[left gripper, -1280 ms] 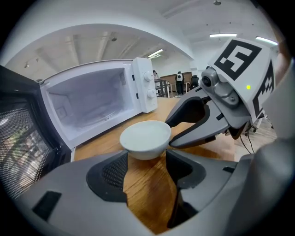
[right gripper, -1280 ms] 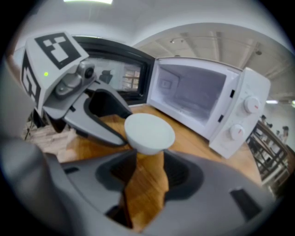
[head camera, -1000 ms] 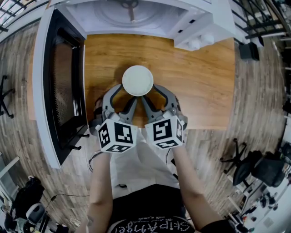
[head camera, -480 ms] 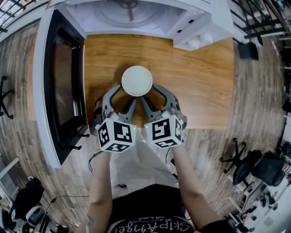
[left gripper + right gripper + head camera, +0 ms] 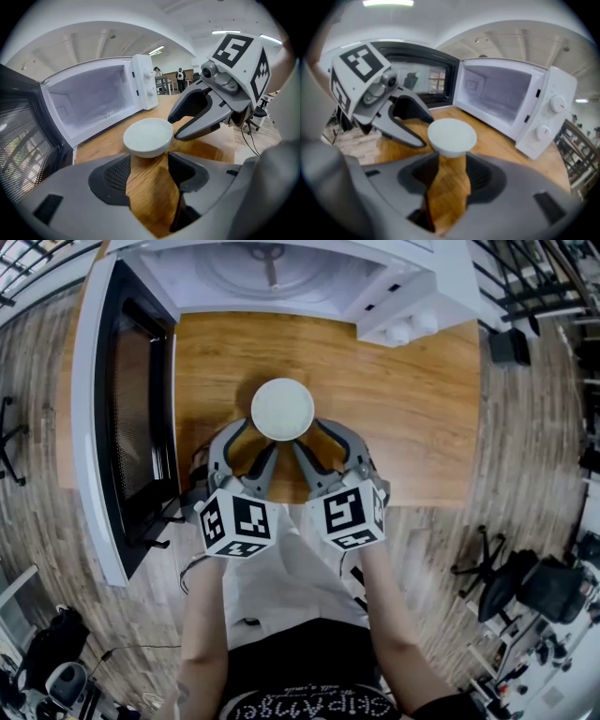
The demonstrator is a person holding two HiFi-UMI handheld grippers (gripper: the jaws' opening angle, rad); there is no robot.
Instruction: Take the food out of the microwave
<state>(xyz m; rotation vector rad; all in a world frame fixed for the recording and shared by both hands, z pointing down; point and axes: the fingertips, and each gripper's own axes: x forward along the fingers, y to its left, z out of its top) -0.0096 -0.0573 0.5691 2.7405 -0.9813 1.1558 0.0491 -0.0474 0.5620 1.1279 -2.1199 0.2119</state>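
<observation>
The white bowl [image 5: 282,409] sits mid-way across the wooden table [image 5: 412,418], at the tips of the left gripper [image 5: 255,439] and right gripper [image 5: 309,437], both with jaws spread. The microwave [image 5: 281,273] stands behind at the far edge, its door [image 5: 131,418] swung open along the left edge.

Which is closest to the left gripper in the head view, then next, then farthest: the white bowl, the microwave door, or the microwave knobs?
1. White bowl, just ahead of the left gripper.
2. Microwave door, open, off to the left.
3. Microwave knobs, far right, at the back.
</observation>
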